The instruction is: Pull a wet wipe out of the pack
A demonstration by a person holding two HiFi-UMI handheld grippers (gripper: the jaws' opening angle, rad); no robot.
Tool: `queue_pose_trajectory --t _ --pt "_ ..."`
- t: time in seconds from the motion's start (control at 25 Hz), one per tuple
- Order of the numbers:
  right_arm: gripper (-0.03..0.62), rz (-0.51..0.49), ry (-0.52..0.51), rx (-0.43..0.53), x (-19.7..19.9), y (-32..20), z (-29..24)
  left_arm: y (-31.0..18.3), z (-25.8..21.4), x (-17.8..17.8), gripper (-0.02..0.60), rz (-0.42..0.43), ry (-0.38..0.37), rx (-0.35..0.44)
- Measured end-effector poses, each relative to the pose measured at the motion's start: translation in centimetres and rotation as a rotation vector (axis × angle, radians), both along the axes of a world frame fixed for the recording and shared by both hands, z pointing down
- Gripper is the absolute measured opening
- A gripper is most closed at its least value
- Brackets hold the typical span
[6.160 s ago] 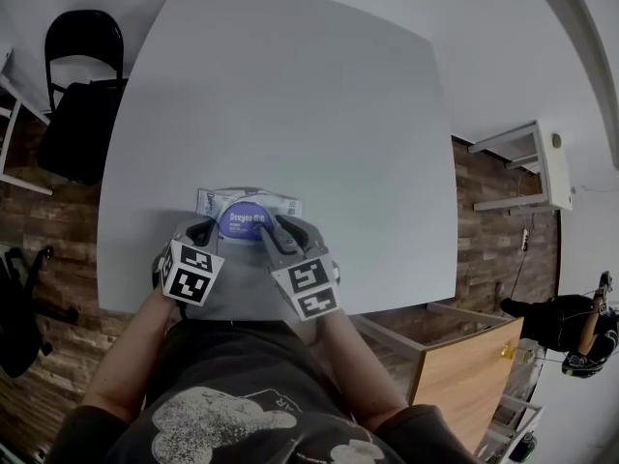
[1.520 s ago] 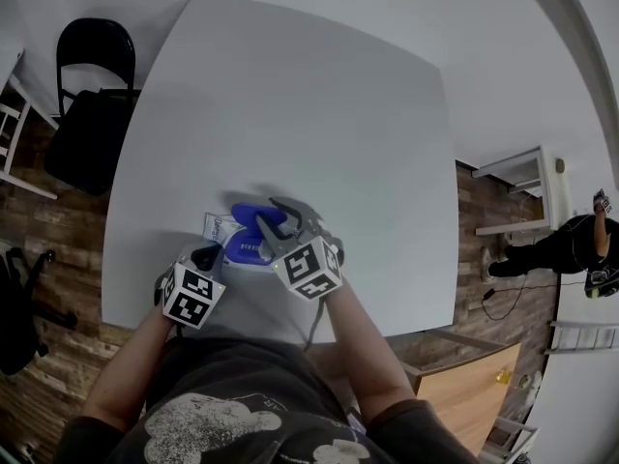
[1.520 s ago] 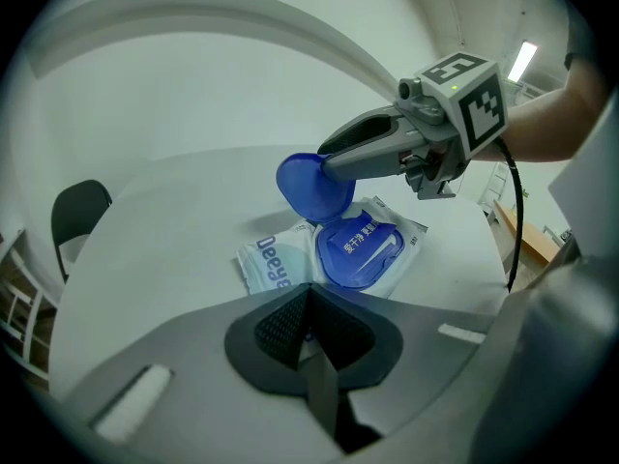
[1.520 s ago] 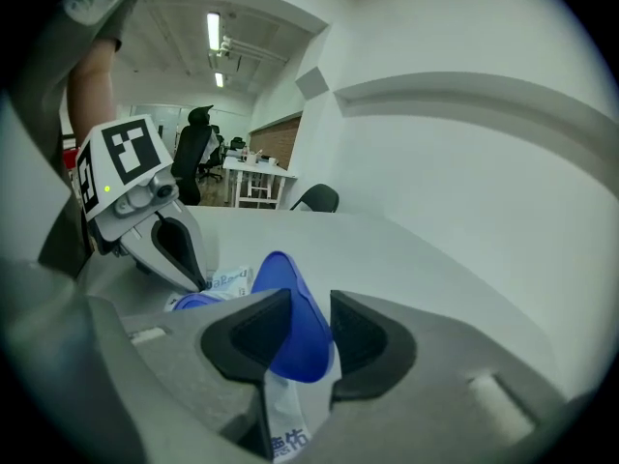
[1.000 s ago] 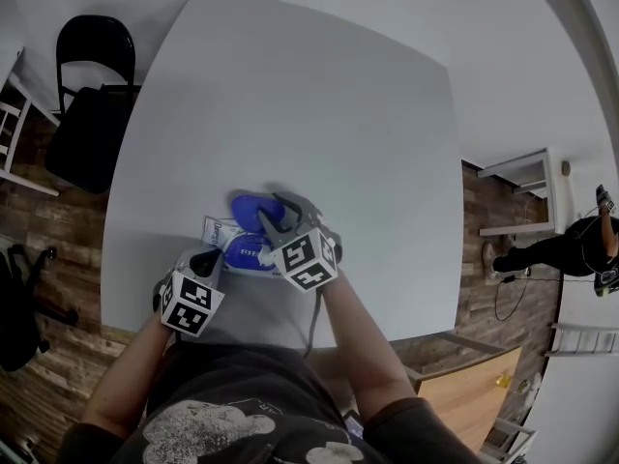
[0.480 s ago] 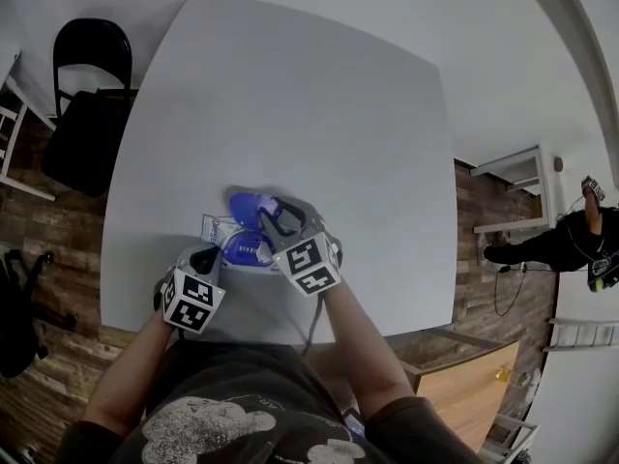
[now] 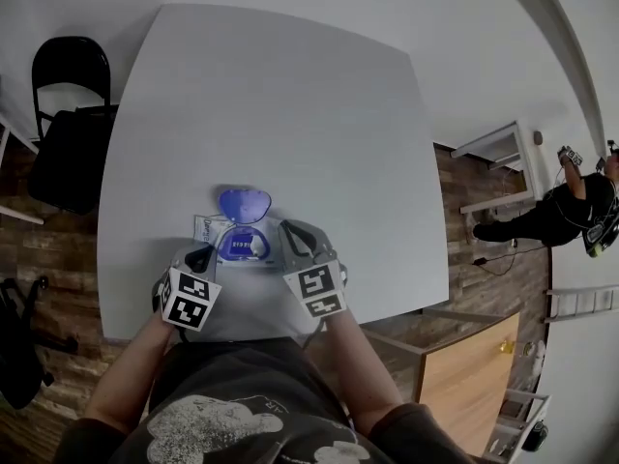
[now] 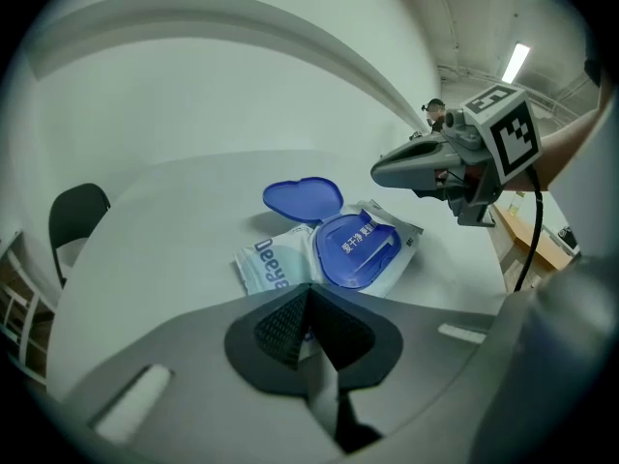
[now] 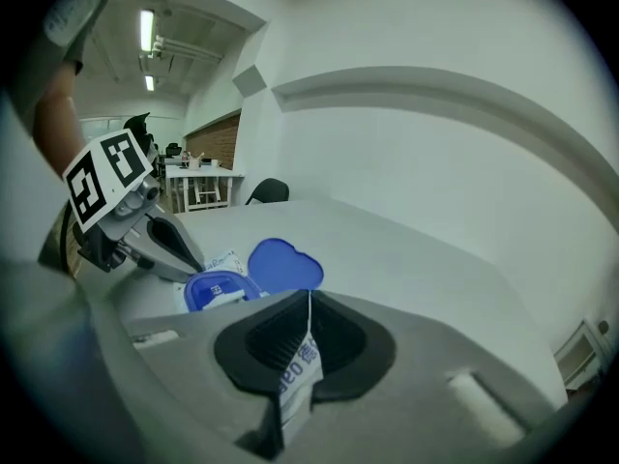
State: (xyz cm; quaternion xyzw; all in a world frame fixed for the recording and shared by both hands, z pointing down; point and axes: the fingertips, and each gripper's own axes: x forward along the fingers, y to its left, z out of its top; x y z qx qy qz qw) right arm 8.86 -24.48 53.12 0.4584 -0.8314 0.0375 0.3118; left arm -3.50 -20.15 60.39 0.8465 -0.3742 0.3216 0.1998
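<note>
Found the wipe pack [image 7: 209, 230] lying flat on the table [image 7: 290, 104], close to the near edge and left of the middle. Noted its long axis running left to right, roughly parallel to that edge. Found the blue lid [image 7: 243, 203] folded fully open toward the far side, baring the dispenser opening [image 7: 240, 246] at the pack's middle. Saw no wet wipe standing proud of the opening; could not confirm any wipe inside it from these views.

Recorded the left hand-held gripper [image 7: 201, 257] at the pack's left end, jaws together, apparently nipping the wrapper seam there. Recorded the right hand-held gripper [image 7: 288, 232] at the right end, jaws likewise closed, with a printed strip of the wrapper plainly pinched between them.

Placed the opening between the two hand-held grippers along the long axis: to the right of the left one, to the left of the right one. Judged neither tip clearly nearer. Judged the extraction not yet begun, with both tools committed to the wrapper. Judged the coming move to require releasing one end, travelling inward along the long axis to the opening, and leaving the other end clamped as an anchor. Flagged a risk of lifting or dragging the light pack across the smooth table under a weak anchor grip.
</note>
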Motion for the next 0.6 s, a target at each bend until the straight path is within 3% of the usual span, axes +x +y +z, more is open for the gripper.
queue_pose_trajectory --t 0.24,0.44,0.6 --pt "-0.002 0.040 -0.028 -0.008 1.9 2.0 0.2 -0.2 -0.6 -0.2 0.018 -0.008 0.038 0.000" --pt "-0.002 0.003 -0.060 -0.013 2.3 2.5 0.3 -0.4 -2.1 -0.5 0.018 -0.083 0.069 0.010" --pt "-0.002 -0.016 -0.098 -0.006 2.9 2.2 0.0 0.3 -4.2 0.9 0.018 -0.087 0.083 0.046"
